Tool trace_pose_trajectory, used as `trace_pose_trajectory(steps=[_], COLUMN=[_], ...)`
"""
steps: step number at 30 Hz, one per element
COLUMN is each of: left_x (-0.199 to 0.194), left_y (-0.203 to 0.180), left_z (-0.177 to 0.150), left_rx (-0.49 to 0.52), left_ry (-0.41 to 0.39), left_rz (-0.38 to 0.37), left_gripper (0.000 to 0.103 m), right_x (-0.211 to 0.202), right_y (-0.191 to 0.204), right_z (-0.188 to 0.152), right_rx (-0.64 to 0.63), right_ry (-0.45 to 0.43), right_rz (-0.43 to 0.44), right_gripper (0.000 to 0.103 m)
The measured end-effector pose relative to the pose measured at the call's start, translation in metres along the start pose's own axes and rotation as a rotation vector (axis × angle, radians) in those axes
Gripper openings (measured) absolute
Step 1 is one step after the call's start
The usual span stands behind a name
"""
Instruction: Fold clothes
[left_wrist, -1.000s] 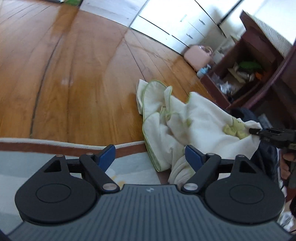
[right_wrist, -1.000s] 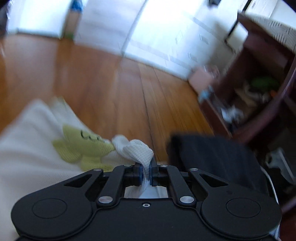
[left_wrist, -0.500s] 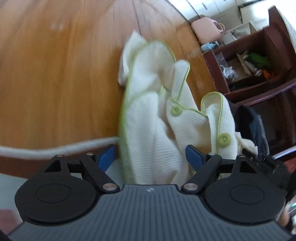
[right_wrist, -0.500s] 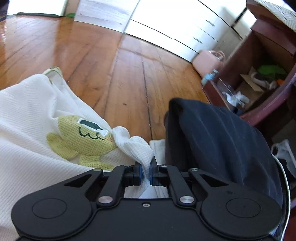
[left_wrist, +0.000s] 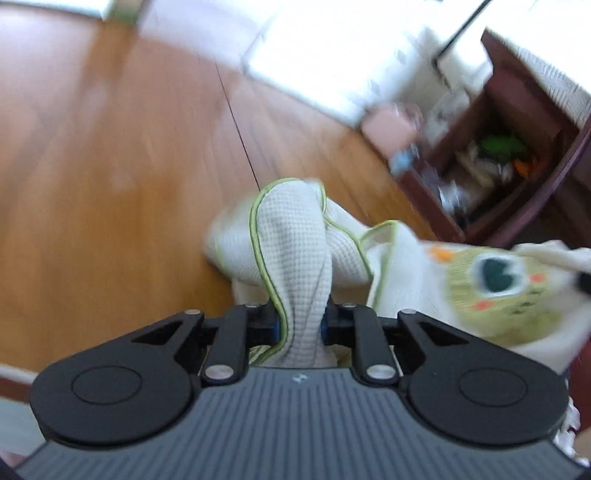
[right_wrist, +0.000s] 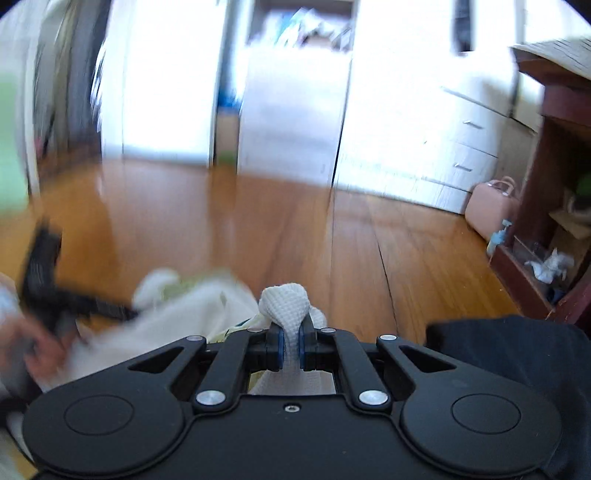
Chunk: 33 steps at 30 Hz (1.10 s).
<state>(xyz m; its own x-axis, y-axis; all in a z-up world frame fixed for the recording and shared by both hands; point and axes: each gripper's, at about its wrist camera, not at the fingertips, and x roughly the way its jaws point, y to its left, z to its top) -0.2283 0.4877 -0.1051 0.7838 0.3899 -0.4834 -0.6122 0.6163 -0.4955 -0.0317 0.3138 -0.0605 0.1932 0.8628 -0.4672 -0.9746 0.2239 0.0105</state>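
Observation:
A white waffle-knit garment (left_wrist: 295, 240) with green piping and a green frog patch (left_wrist: 502, 284) hangs between both grippers above the wooden floor. My left gripper (left_wrist: 298, 328) is shut on a bunched fold of its piped edge. My right gripper (right_wrist: 290, 341) is shut on another bunch of the same white fabric (right_wrist: 284, 299). In the right wrist view the left gripper (right_wrist: 55, 295) shows blurred at the far left, with a hand beneath it, and the cloth stretches toward it.
A dark garment (right_wrist: 517, 354) lies at the lower right. A dark wooden shelf unit (left_wrist: 517, 155) with clutter stands at the right, a pink case (right_wrist: 491, 206) beside it. White drawers (right_wrist: 443, 147) line the far wall. Wooden floor (left_wrist: 110, 184) spreads to the left.
My left gripper went from open over the garment to shut on its piped edge and lifted it. The right gripper, still holding fabric, rose and tilted up toward the room.

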Motion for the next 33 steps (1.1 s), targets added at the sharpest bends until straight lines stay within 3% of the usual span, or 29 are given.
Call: trace_pose_trajectory(steps=[4,9,12,14,16,17,19,20,22,24,26,28,30,33], left_x=[-0.098,-0.219,-0.233,-0.213,-0.173,-0.148,-0.104,-0.089,-0.076,-0.071,-0.065,-0.054,-0.039,-0.022], left_y=[-0.017,-0.039,-0.044,-0.042,-0.023,-0.008,0.023,0.035,0.058,0.084,0.111,0.137,0.142,0.122], left_z=[0.042,0.094,0.122,0.144,0.164,0.170,0.163,0.151,0.111,0.067,0.027,-0.006,-0.016,-0.010], left_rx=[0.129,0.290,0.336,0.358,0.321,0.284,0.228,0.201,0.150,0.027,-0.145,-0.313,-0.331,-0.138], left_ry=[-0.187,-0.422,-0.512,-0.526,-0.444,-0.379,-0.214,-0.156,-0.106,-0.066,-0.016,0.090,0.177,0.216], left_rz=[0.078,0.175,0.267,0.367,0.476,0.533,0.596,0.611,0.579,0.512,0.453,0.399,0.343,0.352], left_gripper=[0.016,0.016,0.018,0.035,0.092,0.097,0.096,0.095,0.095,0.094,0.080,0.048,0.037,0.036], right_x=[-0.056,-0.071,-0.052,-0.021,0.029,0.061,0.121,0.148,0.180,0.184,0.178,0.171,0.165,0.158], right_y=[0.011,0.015,0.014,0.014,0.016,0.014,0.018,0.018,0.020,0.020,0.022,0.031,0.041,0.061], right_z=[0.035,0.069,0.094,0.113,0.126,0.130,0.115,0.102,0.070,0.033,-0.007,-0.042,-0.066,-0.080], right_rx=[0.034,0.009,0.026,0.028,-0.013,-0.038,-0.141,-0.208,-0.236,-0.171,-0.122,-0.111,-0.127,-0.202], right_ry=[-0.136,-0.229,-0.274,-0.283,-0.268,-0.240,-0.212,-0.188,-0.057,0.042,0.103,0.178,0.241,0.281], right_rz=[0.071,0.093,0.136,0.122,0.021,-0.056,-0.284,-0.380,-0.427,-0.307,-0.124,-0.031,0.014,0.072], right_gripper=[0.007,0.007,0.007,0.007,0.012,0.030,0.066,0.065,0.065,0.065,0.065,0.065,0.065,0.065])
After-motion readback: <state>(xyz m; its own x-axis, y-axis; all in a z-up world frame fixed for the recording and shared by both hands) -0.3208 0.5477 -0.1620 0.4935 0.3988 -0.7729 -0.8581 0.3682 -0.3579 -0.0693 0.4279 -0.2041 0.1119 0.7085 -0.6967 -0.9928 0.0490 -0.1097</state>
